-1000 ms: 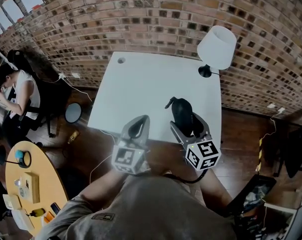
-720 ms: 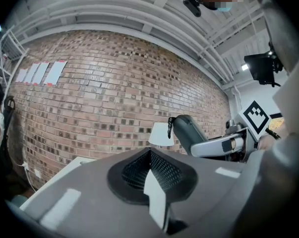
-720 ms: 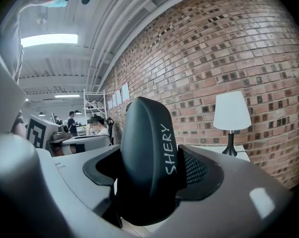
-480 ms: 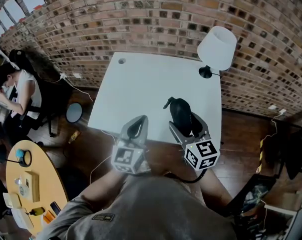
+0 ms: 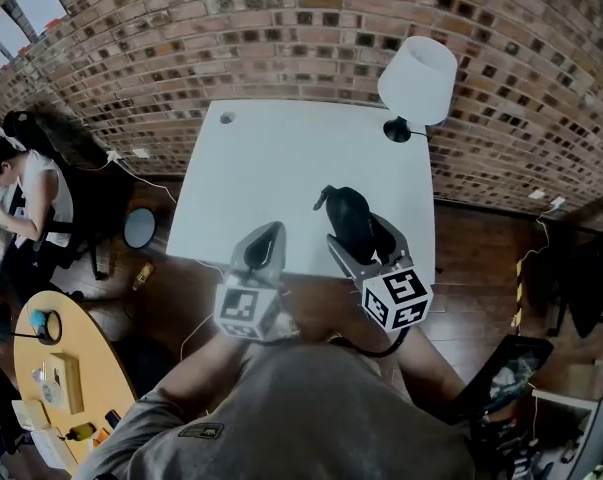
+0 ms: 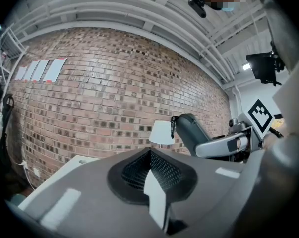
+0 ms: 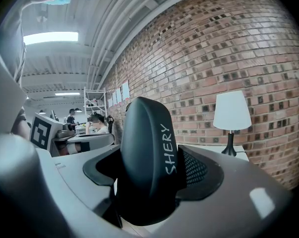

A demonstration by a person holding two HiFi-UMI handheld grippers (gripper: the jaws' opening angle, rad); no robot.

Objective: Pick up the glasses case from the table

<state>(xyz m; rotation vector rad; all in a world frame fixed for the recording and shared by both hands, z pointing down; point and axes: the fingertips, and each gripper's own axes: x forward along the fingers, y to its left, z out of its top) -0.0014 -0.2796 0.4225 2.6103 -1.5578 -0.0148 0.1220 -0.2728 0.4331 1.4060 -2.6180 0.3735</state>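
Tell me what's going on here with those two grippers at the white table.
A person at a white table holds a gripper in each hand. The right gripper is clamped on a black glasses case, held clear of the tabletop. The left gripper is shut and empty beside it. A white lamp stands at the far corner.

The lamp [image 5: 417, 76] stands at the table's [image 5: 271, 168] far right corner, and a small hole [image 5: 226, 117] sits at its far left corner. Over the table's near edge my right claw [image 5: 361, 240] holds the glasses case [image 5: 349, 218] between its jaws. My left claw [image 5: 266, 245] hangs over the same edge, further left.
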